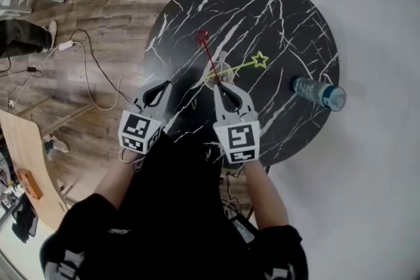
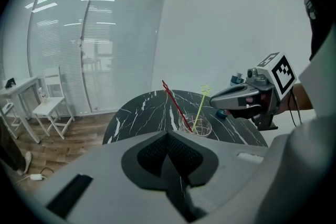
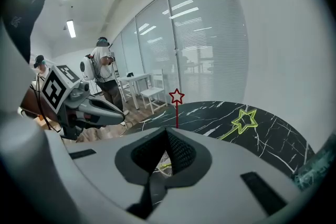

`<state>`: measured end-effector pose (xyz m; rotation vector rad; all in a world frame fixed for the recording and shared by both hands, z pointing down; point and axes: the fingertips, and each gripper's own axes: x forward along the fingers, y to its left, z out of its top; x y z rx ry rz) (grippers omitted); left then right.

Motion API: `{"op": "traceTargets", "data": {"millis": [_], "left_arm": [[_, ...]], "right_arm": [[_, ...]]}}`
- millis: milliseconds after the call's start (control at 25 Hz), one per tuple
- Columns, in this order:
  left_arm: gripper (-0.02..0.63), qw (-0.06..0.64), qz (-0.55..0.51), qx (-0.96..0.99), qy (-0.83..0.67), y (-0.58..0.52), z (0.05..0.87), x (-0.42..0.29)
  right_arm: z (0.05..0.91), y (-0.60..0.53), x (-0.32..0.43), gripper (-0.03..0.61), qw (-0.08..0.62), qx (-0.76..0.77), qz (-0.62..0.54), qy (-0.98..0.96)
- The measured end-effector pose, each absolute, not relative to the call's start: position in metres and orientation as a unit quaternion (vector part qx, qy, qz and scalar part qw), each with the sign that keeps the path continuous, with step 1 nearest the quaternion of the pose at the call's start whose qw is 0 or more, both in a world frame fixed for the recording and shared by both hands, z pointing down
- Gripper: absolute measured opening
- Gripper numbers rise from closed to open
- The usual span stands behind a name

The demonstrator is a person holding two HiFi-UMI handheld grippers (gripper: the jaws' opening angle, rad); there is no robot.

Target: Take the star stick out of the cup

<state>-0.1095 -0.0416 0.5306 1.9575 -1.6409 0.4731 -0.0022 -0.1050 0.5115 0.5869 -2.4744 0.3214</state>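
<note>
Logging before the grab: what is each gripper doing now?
Left gripper: shut, empty.
Right gripper: shut, empty, near the cup.

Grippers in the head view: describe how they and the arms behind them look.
The left gripper and right gripper are both light grey, each with two tapered fingers lined with dark pads. Each carries a white cube printed with black square markers. The person wears a black top, and the forearms are uncovered.
</note>
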Motion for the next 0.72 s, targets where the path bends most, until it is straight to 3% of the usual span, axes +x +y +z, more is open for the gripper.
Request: {"op": "traceTargets", "data": {"millis": [720], "left_arm": [[-0.002,0.280,0.156,0.723,-0.612,-0.053,0.566,-0.120]], "right_arm": [[0.545,-0.143,-0.037,-0.002,0.360,0.231,0.075,-0.901]]}}
